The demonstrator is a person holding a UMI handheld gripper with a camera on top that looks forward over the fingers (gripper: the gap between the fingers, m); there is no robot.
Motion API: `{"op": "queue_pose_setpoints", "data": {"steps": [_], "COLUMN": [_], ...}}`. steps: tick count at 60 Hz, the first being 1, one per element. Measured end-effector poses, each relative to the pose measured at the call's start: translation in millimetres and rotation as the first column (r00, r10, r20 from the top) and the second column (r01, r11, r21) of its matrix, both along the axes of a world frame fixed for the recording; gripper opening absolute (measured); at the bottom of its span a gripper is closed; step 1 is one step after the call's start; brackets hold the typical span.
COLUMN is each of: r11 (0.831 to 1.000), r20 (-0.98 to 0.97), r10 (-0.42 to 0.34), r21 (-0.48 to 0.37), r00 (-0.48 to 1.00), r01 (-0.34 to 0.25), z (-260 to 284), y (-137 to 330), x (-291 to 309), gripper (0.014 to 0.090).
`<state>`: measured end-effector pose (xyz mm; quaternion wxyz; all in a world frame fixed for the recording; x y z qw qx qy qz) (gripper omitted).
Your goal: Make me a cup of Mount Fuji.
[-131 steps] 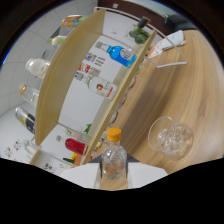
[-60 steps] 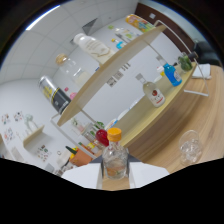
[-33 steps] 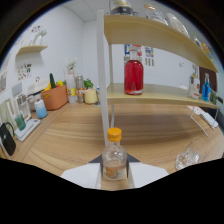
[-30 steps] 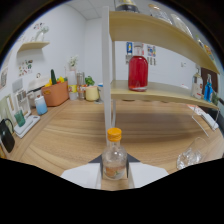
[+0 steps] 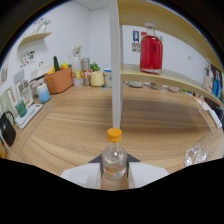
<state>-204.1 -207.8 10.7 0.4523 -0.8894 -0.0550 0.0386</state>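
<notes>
Gripper (image 5: 114, 172), white two-finger tongs, is closed on a small clear glass bottle with an orange screw cap (image 5: 114, 157). One white finger (image 5: 86, 174) presses the bottle's left flank, the other its right flank; no gap visible on either side. Bottle stands upright between them, cap uppermost, some clear liquid in the lower body.

Below and ahead: light wooden countertop (image 5: 75, 120), grain running across.

At 3 o'clock from the bottle, near it: a clear stemless drinking glass (image 5: 199, 150) on the counter, apart from the fingers.

At 12 o'clock, directly beyond the bottle: a white upright post (image 5: 115, 65) rising from the counter and carrying a wooden shelf (image 5: 165, 77). On that shelf, at 1 o'clock: a large clear jar filled with red liquid (image 5: 151, 51), upright.

At 11 o'clock, far end of counter against the white wall: an orange rectangular basket (image 5: 59, 80), then a yellow mug (image 5: 96, 78) just beside it to the right.

At 9 o'clock, well apart: a black kettle-like object (image 5: 7, 129) at the counter's edge; details unclear.
</notes>
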Motion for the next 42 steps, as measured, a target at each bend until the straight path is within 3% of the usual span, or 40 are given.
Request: {"op": "queue_pose_setpoints", "data": {"steps": [9, 16, 20, 22, 34, 42], "r11": [1.000, 0.999, 0.998, 0.998, 0.988, 0.979], "r20": [0.000, -0.018, -0.028, -0.038, -0.053, -0.023], "r10": [0.018, 0.037, 0.056, 0.065, 0.088, 0.038], "r21": [0.006, 0.007, 0.003, 0.013, 0.134, 0.201], "r00": [1.000, 0.999, 0.998, 0.997, 0.995, 0.999], "r01": [-0.018, -0.037, -0.056, -0.065, -0.080, -0.033], "z": [1, 5, 12, 19, 88, 118], "y": [-7, -17, -26, -31, -58, -68], "x": [-2, -4, -4, -3, 31, 89], "gripper": [0.0388, 0.0561, 0.0796, 0.0845, 0.0867, 0.0865]}}
